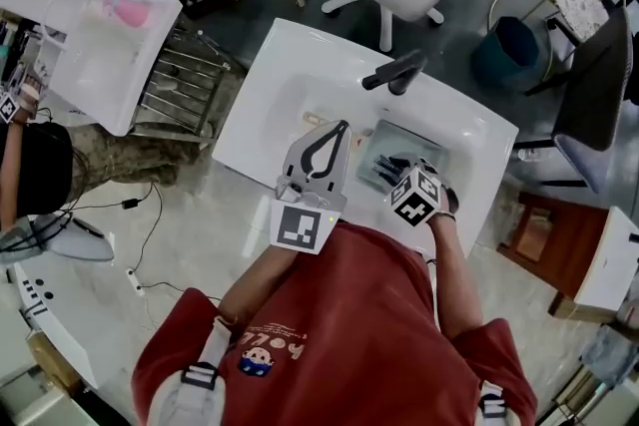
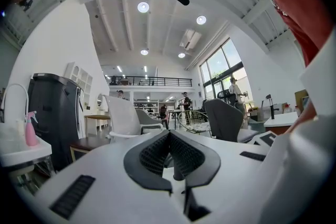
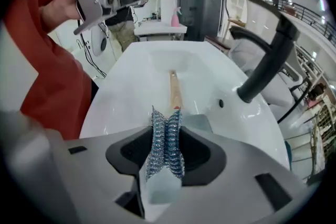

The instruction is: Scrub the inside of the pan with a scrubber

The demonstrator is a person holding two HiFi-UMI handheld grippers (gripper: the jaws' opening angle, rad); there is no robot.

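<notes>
The left gripper points up into a large hall. Its two jaws are pressed together at the tips, with nothing between them. Behind the jaws stand a white chair and a dark grey chair, apart from each other. At the left is a tall black cabinet, and near the edge a pink bottle stands on a white surface. Round lamps shine in the white ceiling (several are lit). Big windows are at the right. A red sleeve fills the upper right corner.
</notes>
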